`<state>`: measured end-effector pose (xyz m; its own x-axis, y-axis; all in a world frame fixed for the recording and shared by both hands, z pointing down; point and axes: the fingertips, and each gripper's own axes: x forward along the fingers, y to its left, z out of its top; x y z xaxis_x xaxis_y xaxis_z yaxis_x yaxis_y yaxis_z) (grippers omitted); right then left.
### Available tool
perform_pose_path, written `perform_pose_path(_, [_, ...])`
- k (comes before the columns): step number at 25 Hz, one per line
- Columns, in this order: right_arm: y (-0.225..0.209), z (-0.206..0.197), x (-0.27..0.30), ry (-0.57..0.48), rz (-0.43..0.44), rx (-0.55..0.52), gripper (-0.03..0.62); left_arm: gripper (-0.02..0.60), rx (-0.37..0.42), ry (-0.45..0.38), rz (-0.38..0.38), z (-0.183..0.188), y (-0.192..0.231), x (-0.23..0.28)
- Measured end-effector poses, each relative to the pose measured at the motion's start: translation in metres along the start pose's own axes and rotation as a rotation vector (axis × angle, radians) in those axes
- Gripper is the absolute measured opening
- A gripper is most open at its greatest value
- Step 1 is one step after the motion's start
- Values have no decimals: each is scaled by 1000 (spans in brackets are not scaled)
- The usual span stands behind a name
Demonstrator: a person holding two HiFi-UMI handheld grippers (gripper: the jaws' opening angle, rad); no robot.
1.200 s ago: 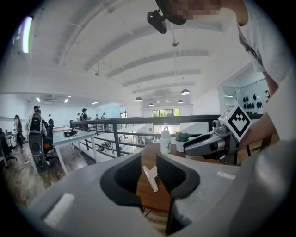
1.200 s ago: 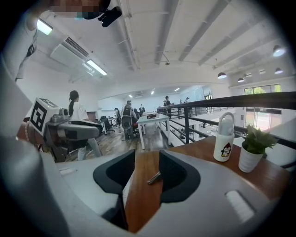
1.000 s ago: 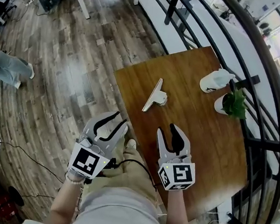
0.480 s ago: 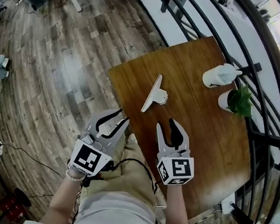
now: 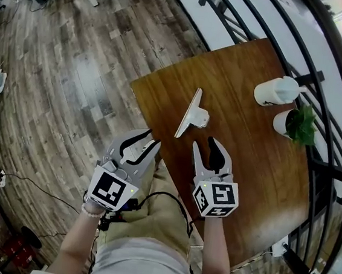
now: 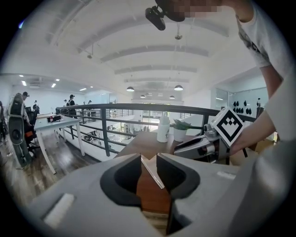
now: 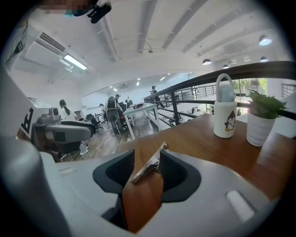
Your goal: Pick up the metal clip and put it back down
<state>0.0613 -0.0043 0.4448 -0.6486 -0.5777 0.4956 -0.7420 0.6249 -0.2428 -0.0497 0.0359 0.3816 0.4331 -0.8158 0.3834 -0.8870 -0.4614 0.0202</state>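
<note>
**A:** Where is the metal clip (image 5: 192,113)?

**B:** It's lying on the counter (image 5: 246,172), towards the left corner and a little in from the near edge. Nothing is touching it. Its long blade runs away from the person, and the folded handle (the bulkier bit) sticks out to the right.

**A:** How will it handle?

**B:** I'd judge it light, stiff and slick. It's thin metal sitting low on the wood, so a nudge could send it skating. The raised handle looks like the best hold, since the flat blade gives the jaws little to bite.

**A:** And the grippers?

**B:** The right gripper (image 5: 206,145) hovers just short of the clip and points along it, jaws open and empty. In its own view the clip sits framed in the gap, ahead of the tips. The left gripper (image 5: 148,138) hangs off the counter's near edge, above the person's lap, with its jaws also apart and holding nothing.

**A:** Anything nearby?

**B:** A white bottle (image 5: 275,91) and a potted plant (image 5: 295,124) stand by the far right edge, well apart from the clip.
</note>
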Motion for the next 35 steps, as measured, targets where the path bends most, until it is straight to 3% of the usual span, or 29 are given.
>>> perform_pose_path(23, [-29, -31, 63, 73, -83, 136, 193, 97, -28, 55, -69, -27, 15, 30])
perform_pose_path(35, [-33, -29, 78, 75, -103, 145, 152, 97, -42, 73, -100, -32, 16, 42])
